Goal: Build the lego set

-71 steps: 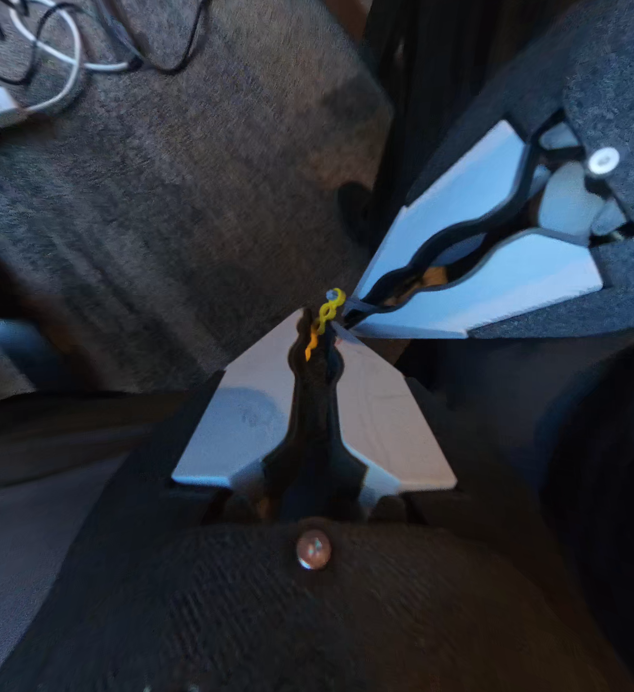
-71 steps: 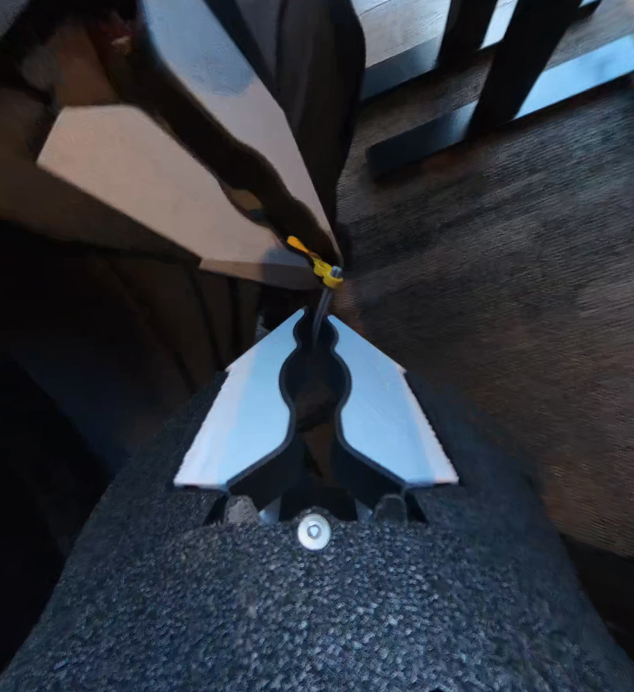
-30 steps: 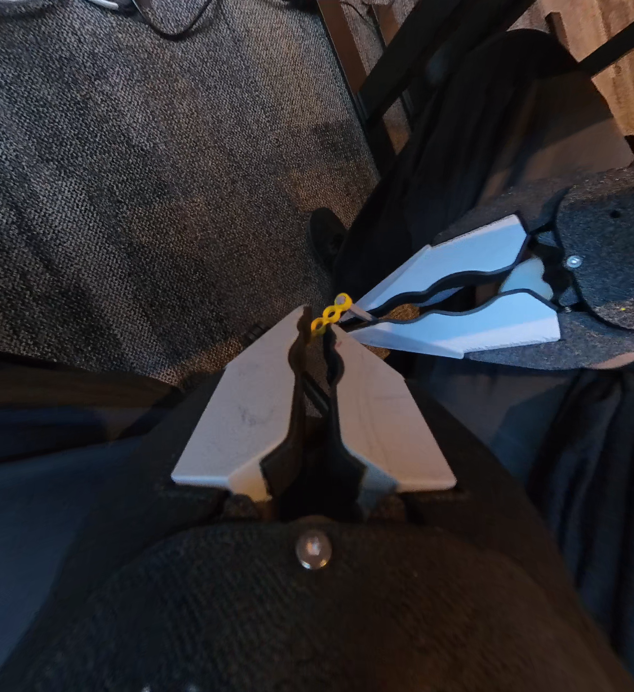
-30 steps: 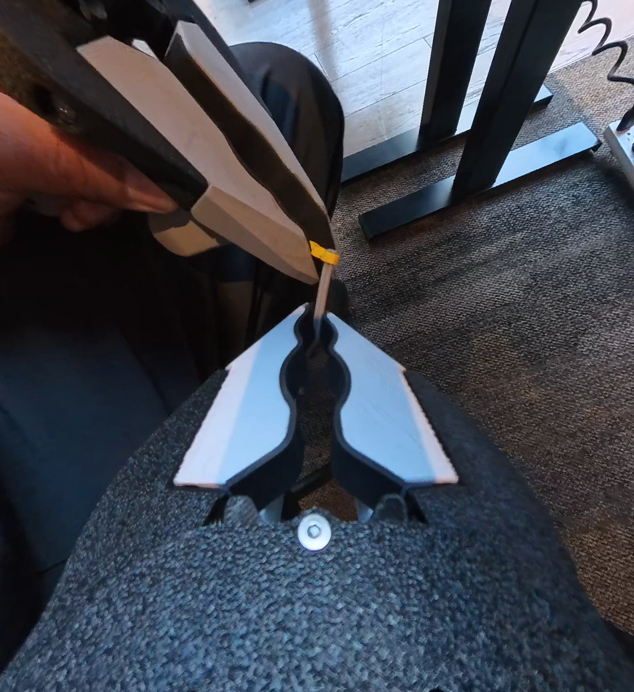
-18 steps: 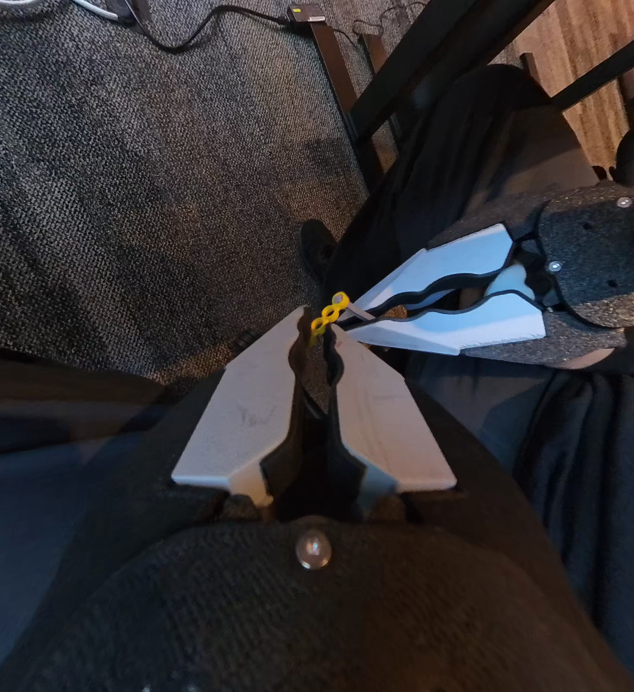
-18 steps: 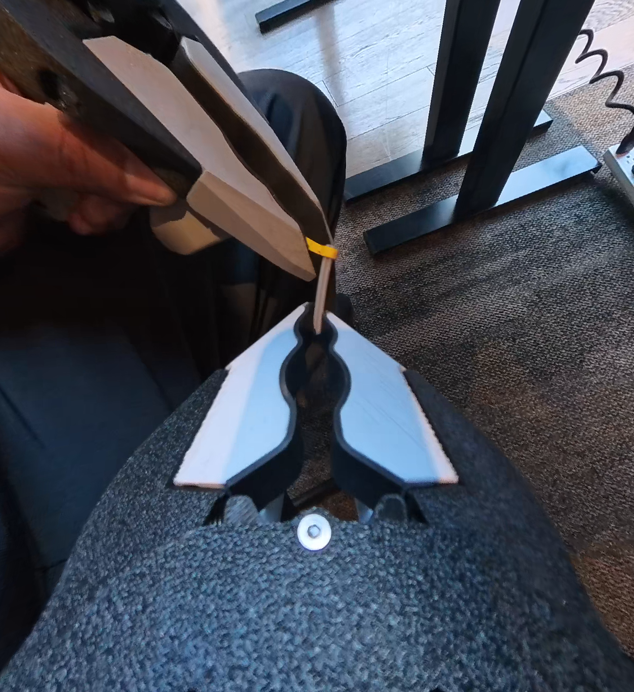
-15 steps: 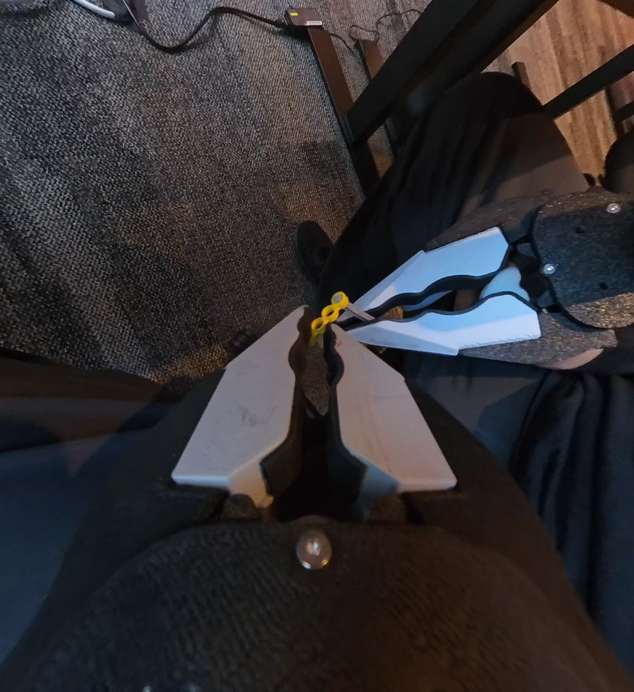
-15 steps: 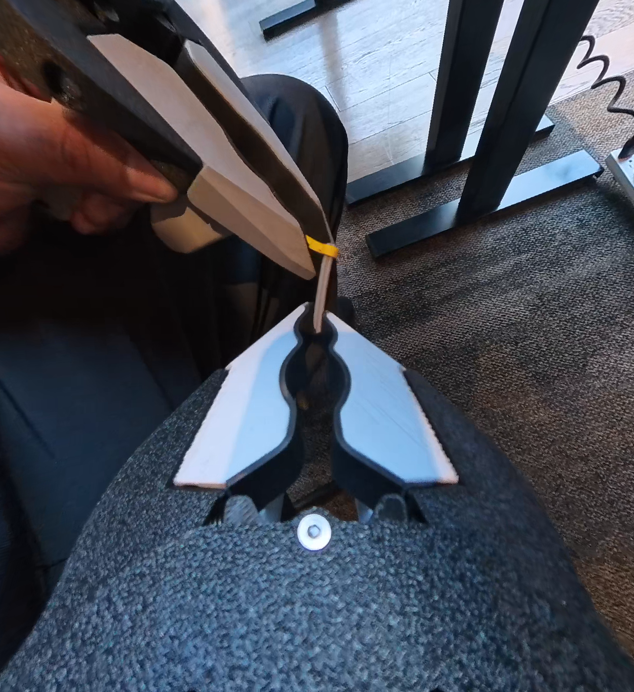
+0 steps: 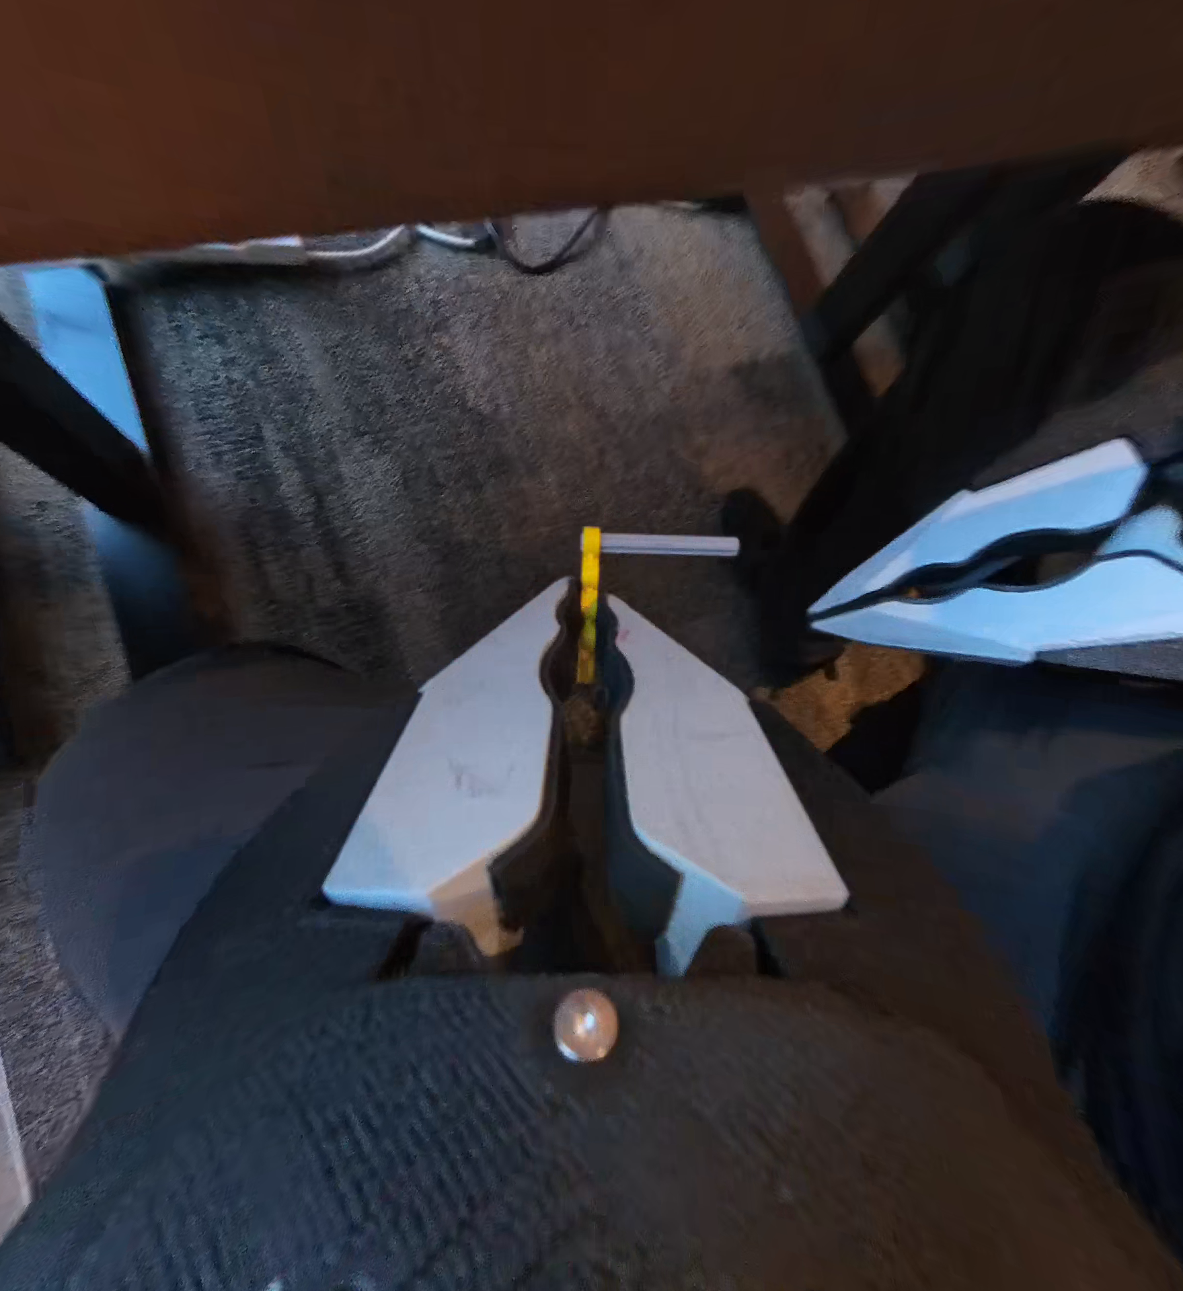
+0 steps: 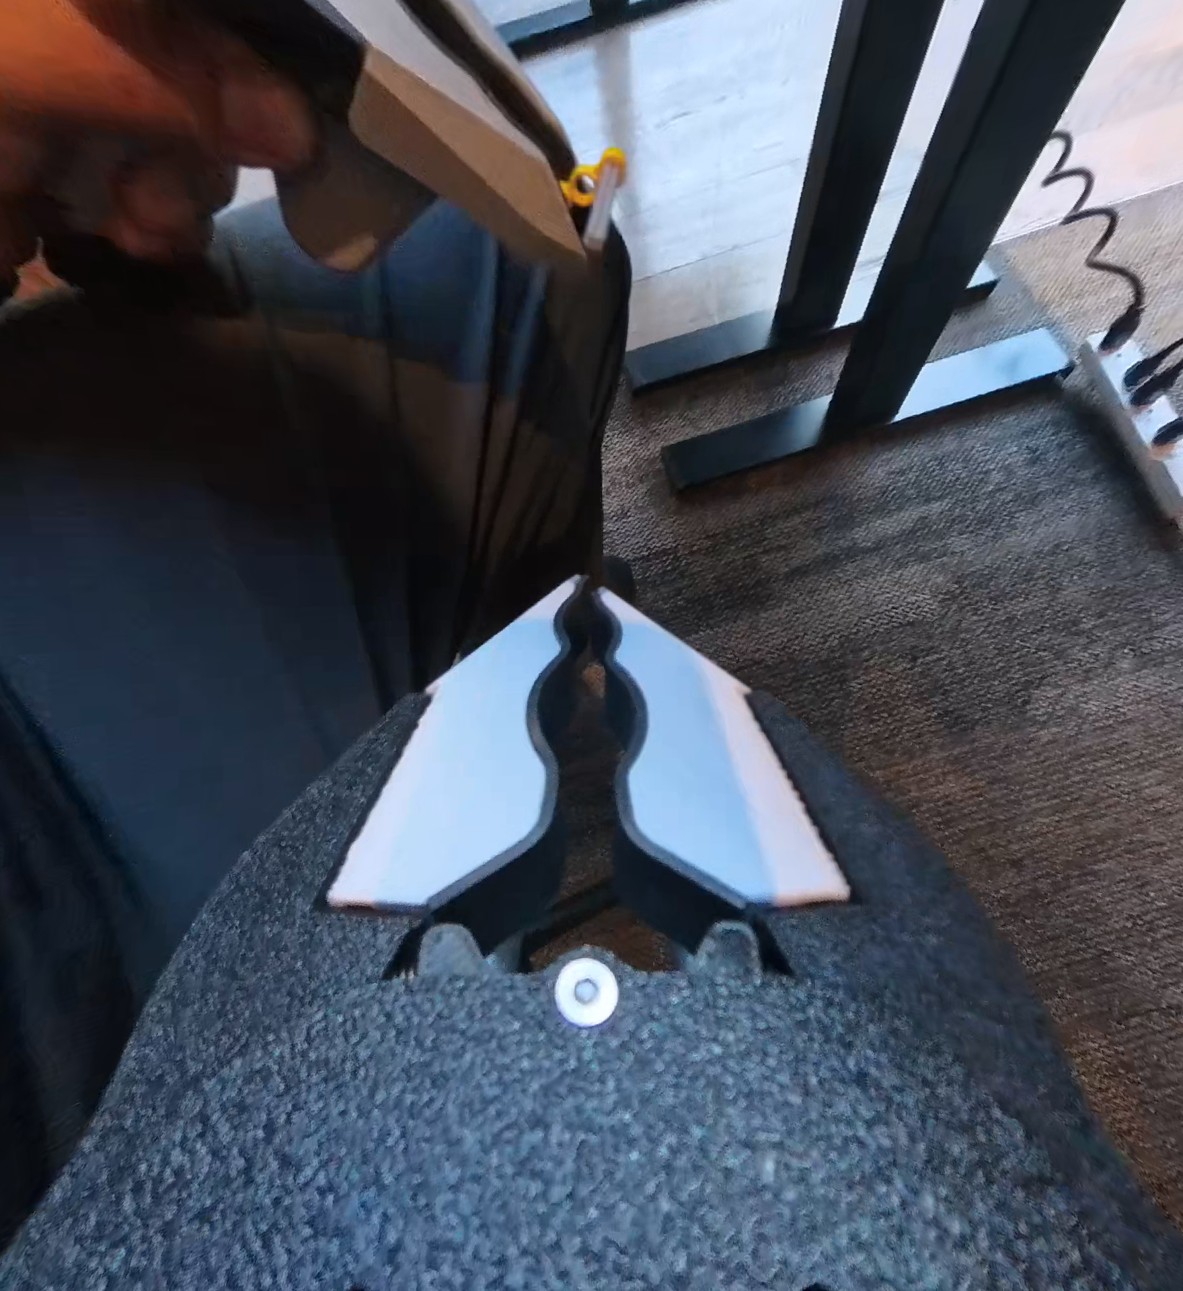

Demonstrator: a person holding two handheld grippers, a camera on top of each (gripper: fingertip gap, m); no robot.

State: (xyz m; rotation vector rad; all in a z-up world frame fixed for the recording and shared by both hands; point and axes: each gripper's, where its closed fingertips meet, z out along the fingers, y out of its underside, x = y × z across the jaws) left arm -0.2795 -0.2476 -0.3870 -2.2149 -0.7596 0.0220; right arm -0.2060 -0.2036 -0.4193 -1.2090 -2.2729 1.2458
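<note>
- My left gripper (image 9: 587, 594), centre of the left wrist view, has its fingers clamped on a yellow link (image 9: 588, 615), which stands upright between the tips.
- A grey pin (image 9: 665, 545) sticks out sideways from the link's top end, toward frame right. I judge the grip sits low on the link so that this end stays exposed.
- My right gripper (image 10: 587, 587) shows its fingers drawn together, tips nearly touching, with nothing between them. In the left wrist view it sits at mid right, apart from the pin's free end.
- In the right wrist view, the link and pin show at upper centre, at the left gripper's tips; a hand (image 10: 85, 126) holds that gripper at upper left.
- Carpet (image 10: 924, 629), black desk legs (image 10: 924, 209) and a power strip (image 10: 1147, 433) lie beyond.
</note>
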